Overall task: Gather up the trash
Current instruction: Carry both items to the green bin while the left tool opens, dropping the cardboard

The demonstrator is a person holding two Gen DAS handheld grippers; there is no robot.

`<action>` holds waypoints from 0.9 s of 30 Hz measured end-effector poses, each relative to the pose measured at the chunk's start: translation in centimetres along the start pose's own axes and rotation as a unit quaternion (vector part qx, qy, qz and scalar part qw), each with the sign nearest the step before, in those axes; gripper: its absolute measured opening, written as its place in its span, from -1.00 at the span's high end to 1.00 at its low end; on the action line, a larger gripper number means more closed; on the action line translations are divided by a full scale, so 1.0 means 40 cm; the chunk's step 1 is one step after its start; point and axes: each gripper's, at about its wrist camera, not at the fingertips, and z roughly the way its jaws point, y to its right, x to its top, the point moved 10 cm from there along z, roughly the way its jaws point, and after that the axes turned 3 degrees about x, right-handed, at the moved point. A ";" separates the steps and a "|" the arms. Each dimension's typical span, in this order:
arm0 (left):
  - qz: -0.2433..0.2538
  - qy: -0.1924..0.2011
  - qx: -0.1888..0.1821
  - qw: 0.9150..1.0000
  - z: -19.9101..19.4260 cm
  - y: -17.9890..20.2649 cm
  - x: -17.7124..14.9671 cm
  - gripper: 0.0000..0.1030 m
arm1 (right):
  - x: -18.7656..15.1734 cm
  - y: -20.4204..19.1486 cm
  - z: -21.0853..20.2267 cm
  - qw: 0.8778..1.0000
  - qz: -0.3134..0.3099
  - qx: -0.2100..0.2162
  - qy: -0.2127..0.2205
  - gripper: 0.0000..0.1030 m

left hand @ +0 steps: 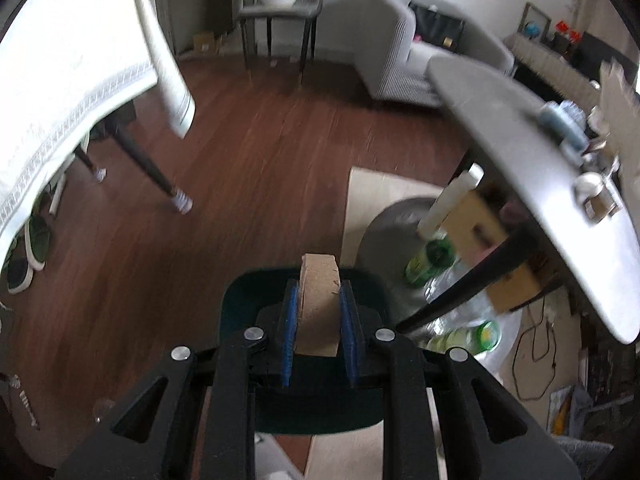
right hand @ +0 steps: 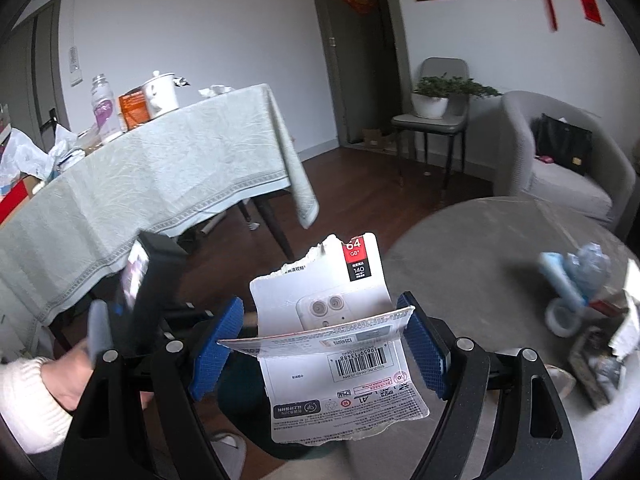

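**Both claws carry scraps toward the bin**

Left wrist view: the left claw (left hand: 318,320) is clamped on a brown cardboard scrap (left hand: 317,304), its blue pads pressing both faces so the piece stands on edge. Directly below sits a dark bin (left hand: 240,300), so the scrap looks poised for dropping. It is plain tan with a rough edge. Beyond lies the wooden floor (left hand: 260,168); to the right, a grey bench (left hand: 520,128).

Right wrist view: the right claw (right hand: 322,332) grips a torn memory-card package (right hand: 340,320) across its folded width, jaws wide on it. The card is white, ragged-topped, with a red label and barcode. More litter (right hand: 576,288) waits on the round bench (right hand: 460,248).
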 end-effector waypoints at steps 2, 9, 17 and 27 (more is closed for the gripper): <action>0.003 -0.017 0.004 1.000 0.020 -0.026 -0.028 0.57 | 0.007 -0.027 0.027 1.000 -0.006 0.005 -0.004 -0.55; 0.009 -0.062 0.008 0.998 0.064 -0.081 -0.100 0.45 | 0.004 -0.079 0.099 1.000 -0.013 0.017 -0.020 -0.55; -0.013 -0.058 0.007 0.998 0.047 -0.162 -0.109 0.16 | -0.023 -0.132 0.198 0.998 -0.018 0.026 -0.055 -0.55; -0.053 0.002 -0.002 0.999 -0.043 -0.244 -0.066 -0.14 | -0.101 -0.164 0.330 0.992 -0.022 0.016 -0.123 -0.55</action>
